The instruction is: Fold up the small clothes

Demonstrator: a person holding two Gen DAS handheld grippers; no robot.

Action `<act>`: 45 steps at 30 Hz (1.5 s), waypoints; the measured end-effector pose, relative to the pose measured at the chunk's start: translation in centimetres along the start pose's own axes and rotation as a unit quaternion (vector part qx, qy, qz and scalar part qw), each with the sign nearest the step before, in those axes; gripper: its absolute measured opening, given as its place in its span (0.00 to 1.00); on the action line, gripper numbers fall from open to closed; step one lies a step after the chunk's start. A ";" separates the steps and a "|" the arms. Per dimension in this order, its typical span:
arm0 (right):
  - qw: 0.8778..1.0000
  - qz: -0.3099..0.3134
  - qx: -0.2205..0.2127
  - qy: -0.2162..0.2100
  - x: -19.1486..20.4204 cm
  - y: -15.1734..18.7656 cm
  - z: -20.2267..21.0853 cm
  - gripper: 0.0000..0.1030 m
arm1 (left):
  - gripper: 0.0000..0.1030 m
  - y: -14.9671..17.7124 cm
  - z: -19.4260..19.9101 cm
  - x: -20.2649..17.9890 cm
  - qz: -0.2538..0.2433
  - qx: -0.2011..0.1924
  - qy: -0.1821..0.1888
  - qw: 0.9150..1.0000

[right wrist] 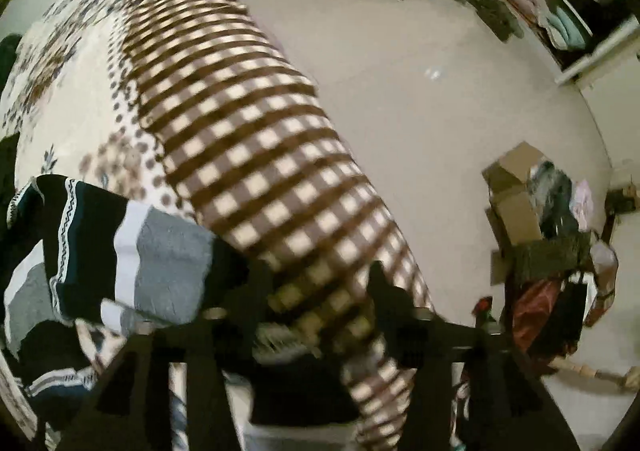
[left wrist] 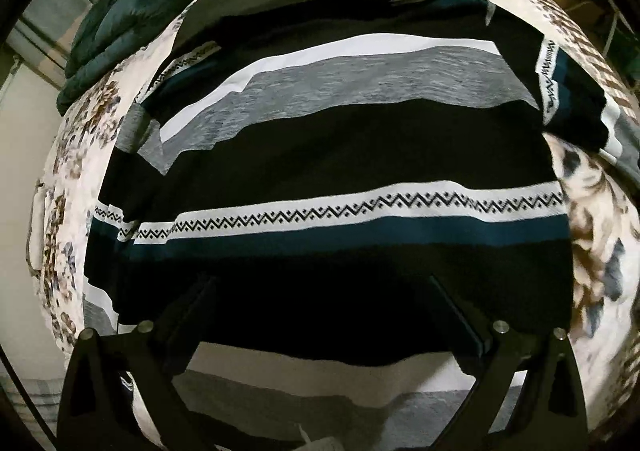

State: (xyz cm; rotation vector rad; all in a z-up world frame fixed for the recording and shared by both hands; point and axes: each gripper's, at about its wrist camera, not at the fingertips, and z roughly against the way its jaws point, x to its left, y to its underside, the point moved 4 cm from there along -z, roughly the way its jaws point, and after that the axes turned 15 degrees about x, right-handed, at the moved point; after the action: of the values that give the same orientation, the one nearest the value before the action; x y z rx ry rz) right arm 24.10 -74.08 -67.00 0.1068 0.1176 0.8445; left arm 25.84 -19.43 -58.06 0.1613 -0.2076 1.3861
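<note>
Striped shirt [left wrist: 344,155] flat on floral bedspread [left wrist: 600,251]; both jaws parted.

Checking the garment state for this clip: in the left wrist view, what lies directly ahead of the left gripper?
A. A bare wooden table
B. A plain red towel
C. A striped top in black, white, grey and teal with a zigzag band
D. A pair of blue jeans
C: the striped top is spread over the floral bedspread, its white zigzag band running across the view just beyond the left gripper.

Shirt [left wrist: 340,155] on bedspread [left wrist: 600,235]
</note>
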 end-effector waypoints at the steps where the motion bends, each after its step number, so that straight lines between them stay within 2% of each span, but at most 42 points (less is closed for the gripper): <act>1: 1.000 -0.010 0.008 -0.011 -0.8 0.9 -0.4 0.65 | 1.00 0.2 0.0 -0.1 -0.001 0.000 0.000 1.000; 3: 0.999 -0.019 0.028 -0.037 -1.7 4.2 -1.7 0.69 | 1.00 0.5 -0.1 -0.2 -0.004 0.002 -0.002 1.000; 6: 0.996 0.000 0.071 -0.049 -0.2 9.3 -4.7 0.72 | 1.00 1.1 -0.6 -0.4 -0.007 0.009 -0.007 1.000; 9: 0.996 0.024 0.085 -0.027 2.1 12.0 -8.3 0.74 | 1.00 1.8 -1.1 -0.6 -0.011 0.020 -0.009 1.000; 12: 0.998 0.018 0.065 0.010 2.6 12.5 -10.9 0.71 | 1.00 2.3 -0.9 -0.8 -0.018 0.018 -0.012 1.000; 13: 0.999 -0.003 0.054 -0.010 2.1 12.6 -10.9 0.53 | 1.00 2.5 -0.8 -0.9 -0.021 0.016 -0.014 1.000; 14: 0.998 -0.022 0.048 -0.021 1.7 12.8 -10.7 0.26 | 1.00 2.6 -0.7 -0.9 -0.024 0.013 -0.016 0.999; 16: 0.996 -0.055 0.050 -0.058 0.7 13.0 -9.7 0.12 | 1.00 3.0 -0.5 -0.8 -0.029 0.010 -0.018 0.999; 17: 0.993 -0.066 0.052 -0.085 0.5 13.1 -9.0 0.10 | 1.00 3.0 -0.5 -0.8 -0.030 0.010 -0.018 0.999; 18: 0.987 -0.075 0.063 -0.130 0.4 13.4 -8.1 0.10 | 1.00 3.2 -0.5 -0.7 -0.031 0.009 -0.019 0.999; 20: 0.960 -0.087 0.089 -0.250 0.6 14.5 -5.1 0.09 | 1.00 3.4 -0.5 -0.6 -0.033 0.010 -0.019 0.999; 21: 0.937 -0.094 0.104 -0.319 0.8 15.1 -3.5 0.09 | 1.00 3.5 -0.5 -0.5 -0.034 0.010 -0.020 0.999; 24: 0.878 -0.120 0.126 -0.446 -0.1 16.2 0.1 0.09 | 1.00 3.6 -0.3 -0.4 -0.040 0.009 -0.022 0.999; 25: 0.870 -0.132 0.122 -0.460 -0.8 16.4 0.6 0.09 | 1.00 3.6 -0.1 -0.4 -0.042 0.006 -0.023 0.999; 26: 0.865 -0.143 0.115 -0.466 -2.1 16.3 0.8 0.09 | 1.00 3.6 0.0 -0.4 -0.044 0.005 -0.023 0.999; 27: 0.870 -0.155 0.101 -0.457 -4.2 16.0 0.5 0.09 | 1.00 3.6 0.2 -0.4 -0.045 0.004 -0.021 0.999; 29: 0.884 -0.188 0.094 -0.418 -8.0 15.5 -1.8 0.12 | 1.00 3.5 0.6 -0.5 -0.046 -0.001 -0.019 0.999; 30: 0.884 -0.239 0.098 -0.390 -11.7 15.5 -4.5 0.14 | 1.00 3.4 0.7 -0.6 -0.047 -0.003 -0.017 0.999; 31: 0.882 -0.270 0.102 -0.371 -13.8 15.5 -6.3 0.22 | 1.00 3.4 0.8 -0.6 -0.048 -0.005 -0.016 0.999; 32: 0.881 -0.310 0.105 -0.342 -16.7 15.9 -8.3 0.35 | 1.00 3.3 0.9 -0.7 -0.048 -0.007 -0.015 0.999; 35: 0.873 -0.358 0.092 -0.319 -20.9 17.3 -10.6 0.57 | 1.00 3.4 1.0 -0.7 -0.050 -0.008 -0.013 0.999; 38: 0.879 -0.327 0.058 -0.341 -20.6 18.2 -10.6 0.71 | 1.00 3.4 0.9 -0.8 -0.050 -0.007 -0.014 0.999; 40: 0.888 -0.289 0.047 -0.356 -18.1 17.8 -10.8 0.74 | 1.00 3.6 0.6 -0.8 -0.051 -0.002 -0.015 0.999; 42: 0.893 -0.278 0.033 -0.353 -17.2 17.0 -11.7 0.74 | 1.00 3.7 0.3 -0.8 -0.050 0.004 -0.016 0.999; 45: 0.889 -0.299 0.026 -0.347 -16.8 14.8 -14.0 0.74 | 1.00 3.8 0.5 -0.2 -0.043 0.000 -0.014 0.999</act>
State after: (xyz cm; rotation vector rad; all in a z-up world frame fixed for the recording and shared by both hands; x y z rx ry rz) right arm 0.11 -76.29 -77.70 0.3961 -0.4869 0.1484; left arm 22.07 -19.10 -57.68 0.1875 -0.2217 1.2981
